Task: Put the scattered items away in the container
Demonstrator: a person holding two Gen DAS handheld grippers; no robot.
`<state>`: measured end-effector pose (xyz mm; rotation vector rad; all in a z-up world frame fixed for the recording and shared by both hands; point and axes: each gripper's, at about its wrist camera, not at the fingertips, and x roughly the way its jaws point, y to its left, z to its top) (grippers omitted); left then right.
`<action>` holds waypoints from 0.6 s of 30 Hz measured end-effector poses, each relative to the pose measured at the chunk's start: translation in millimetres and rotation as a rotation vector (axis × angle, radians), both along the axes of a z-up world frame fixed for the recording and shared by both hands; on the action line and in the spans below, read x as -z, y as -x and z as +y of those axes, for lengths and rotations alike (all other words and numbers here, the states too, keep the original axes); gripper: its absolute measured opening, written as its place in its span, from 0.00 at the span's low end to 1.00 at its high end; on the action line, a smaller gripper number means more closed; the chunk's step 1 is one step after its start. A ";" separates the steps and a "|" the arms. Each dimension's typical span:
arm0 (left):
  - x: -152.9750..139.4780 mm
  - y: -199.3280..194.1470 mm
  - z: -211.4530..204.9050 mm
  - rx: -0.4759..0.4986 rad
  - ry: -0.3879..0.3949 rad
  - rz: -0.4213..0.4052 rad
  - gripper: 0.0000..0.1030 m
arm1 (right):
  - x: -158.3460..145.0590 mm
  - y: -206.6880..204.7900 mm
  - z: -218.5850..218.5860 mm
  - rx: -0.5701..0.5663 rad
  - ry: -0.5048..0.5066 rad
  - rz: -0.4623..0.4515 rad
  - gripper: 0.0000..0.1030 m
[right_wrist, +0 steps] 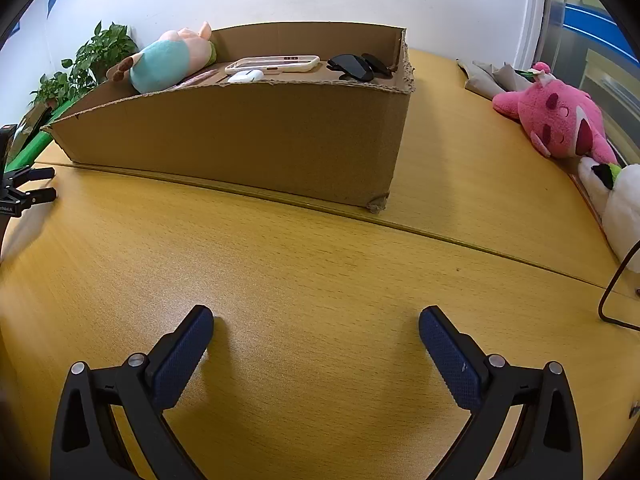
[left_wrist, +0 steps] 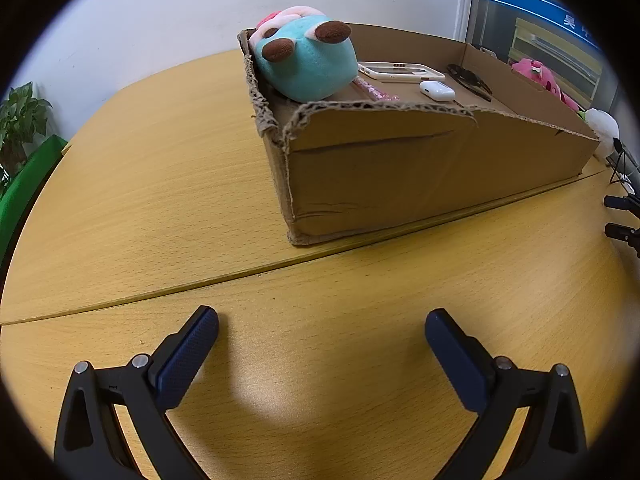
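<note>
A cardboard box (left_wrist: 420, 172) stands on the wooden table (left_wrist: 160, 200); it also shows in the right wrist view (right_wrist: 256, 140). Inside lie a teal plush pig (left_wrist: 306, 62) (right_wrist: 164, 62), a white phone case (left_wrist: 400, 71) (right_wrist: 274, 64), a white earbud case (left_wrist: 437, 91) (right_wrist: 246, 76), a pink pen (left_wrist: 374, 92) and black sunglasses (left_wrist: 468, 80) (right_wrist: 358, 66). My left gripper (left_wrist: 322, 328) is open and empty above the table, in front of the box. My right gripper (right_wrist: 316, 326) is open and empty, also in front of the box.
A pink plush toy (right_wrist: 560, 122) (left_wrist: 540, 76) and a white plush toy (right_wrist: 616, 204) (left_wrist: 602, 128) lie on the table right of the box. Grey cloth (right_wrist: 486, 76) lies behind them. A black cable (right_wrist: 612, 292) is at the right. Potted plants (right_wrist: 88, 64) stand at the left.
</note>
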<state>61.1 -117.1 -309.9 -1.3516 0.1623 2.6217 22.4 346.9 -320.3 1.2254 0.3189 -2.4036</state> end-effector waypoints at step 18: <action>0.3 -3.2 -1.2 -0.003 -0.003 -0.001 1.00 | 0.1 1.5 2.5 0.002 0.002 -0.002 1.00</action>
